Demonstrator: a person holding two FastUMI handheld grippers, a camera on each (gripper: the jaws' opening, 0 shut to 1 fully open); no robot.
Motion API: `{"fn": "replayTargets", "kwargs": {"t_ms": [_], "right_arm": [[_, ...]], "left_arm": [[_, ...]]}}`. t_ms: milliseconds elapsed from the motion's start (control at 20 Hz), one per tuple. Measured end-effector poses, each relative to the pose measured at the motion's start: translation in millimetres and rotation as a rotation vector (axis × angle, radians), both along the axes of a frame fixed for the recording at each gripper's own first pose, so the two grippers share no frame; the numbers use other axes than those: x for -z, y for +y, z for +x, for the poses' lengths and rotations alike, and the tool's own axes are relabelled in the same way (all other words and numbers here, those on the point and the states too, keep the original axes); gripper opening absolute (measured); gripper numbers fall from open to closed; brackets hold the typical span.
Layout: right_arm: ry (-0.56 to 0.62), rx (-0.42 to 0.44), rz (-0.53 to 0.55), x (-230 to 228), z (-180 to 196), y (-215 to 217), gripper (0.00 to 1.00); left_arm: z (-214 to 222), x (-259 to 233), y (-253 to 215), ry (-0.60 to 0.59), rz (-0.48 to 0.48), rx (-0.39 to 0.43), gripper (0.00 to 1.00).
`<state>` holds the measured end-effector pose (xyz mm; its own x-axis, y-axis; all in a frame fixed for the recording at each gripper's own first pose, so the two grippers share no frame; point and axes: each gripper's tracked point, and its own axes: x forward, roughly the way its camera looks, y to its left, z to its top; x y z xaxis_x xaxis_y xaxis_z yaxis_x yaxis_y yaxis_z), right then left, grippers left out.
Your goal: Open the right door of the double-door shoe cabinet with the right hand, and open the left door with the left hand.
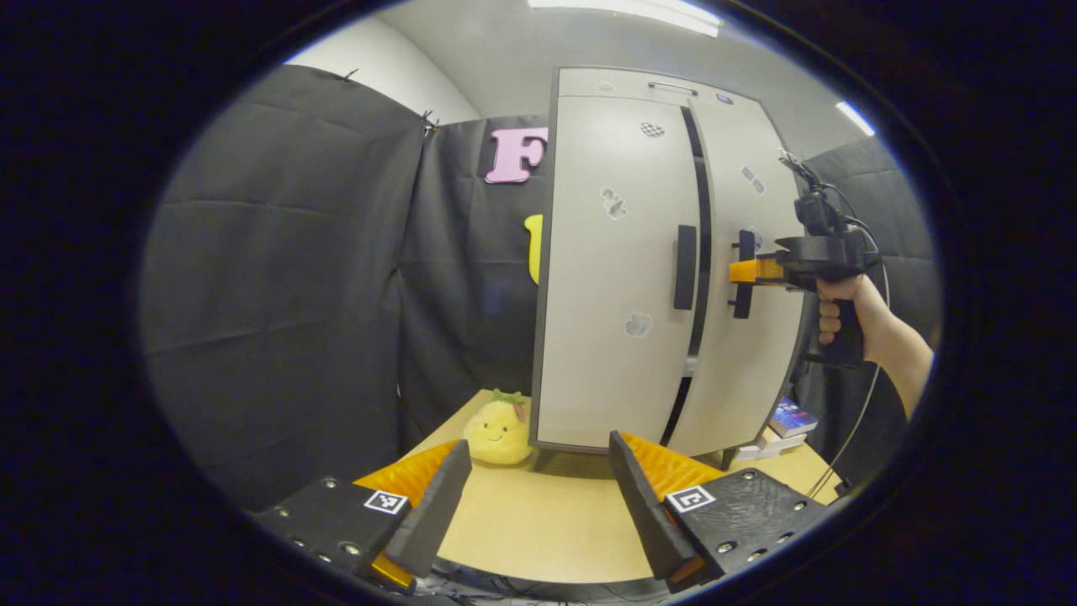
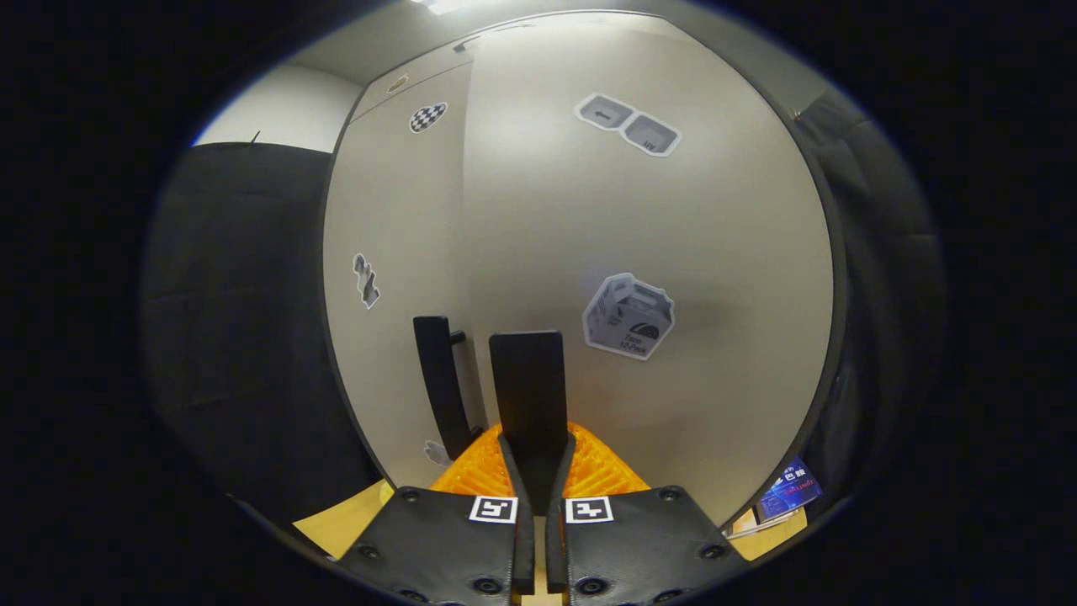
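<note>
The pale shoe cabinet stands on a wooden table, with a dark gap between its two doors. In the left gripper view, my left gripper is open low over the table, well short of the left door's black handle. A hand holds my right gripper against the right door's black handle. In the right gripper view, my right gripper is shut on the right door's handle, with the right door close ahead. The left handle stands just to its left.
A yellow plush toy sits on the wooden table by the cabinet's left front corner. Books lie at the cabinet's right foot. Black cloth walls close in on the left and right.
</note>
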<state>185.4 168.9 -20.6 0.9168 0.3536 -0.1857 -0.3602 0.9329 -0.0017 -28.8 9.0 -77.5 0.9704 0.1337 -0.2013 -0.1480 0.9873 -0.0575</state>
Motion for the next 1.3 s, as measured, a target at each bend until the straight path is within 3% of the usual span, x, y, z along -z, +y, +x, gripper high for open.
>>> {"fn": "replayTargets", "kwargs": {"t_ms": [350, 750, 1000, 1300], "right_arm": [[0.055, -0.217, 0.013, -4.4, -36.0, -14.2, 0.07], [0.057, -0.391, 0.025, -10.1, -39.5, -33.1, 0.07], [0.063, -0.441, 0.051, -11.9, -41.5, -38.4, 0.07], [0.067, -0.414, 0.047, -13.2, -43.2, -46.7, 0.04]], "left_arm": [[-12.5, -20.7, -66.3, -0.024, 0.016, -0.084, 0.94], [-45.5, -28.8, -161.3, -0.034, 0.071, -0.160, 0.94], [-71.0, -21.5, -189.2, -0.023, 0.056, -0.222, 0.94], [-61.0, -24.5, -181.4, -0.027, 0.053, -0.217, 0.94]]}}
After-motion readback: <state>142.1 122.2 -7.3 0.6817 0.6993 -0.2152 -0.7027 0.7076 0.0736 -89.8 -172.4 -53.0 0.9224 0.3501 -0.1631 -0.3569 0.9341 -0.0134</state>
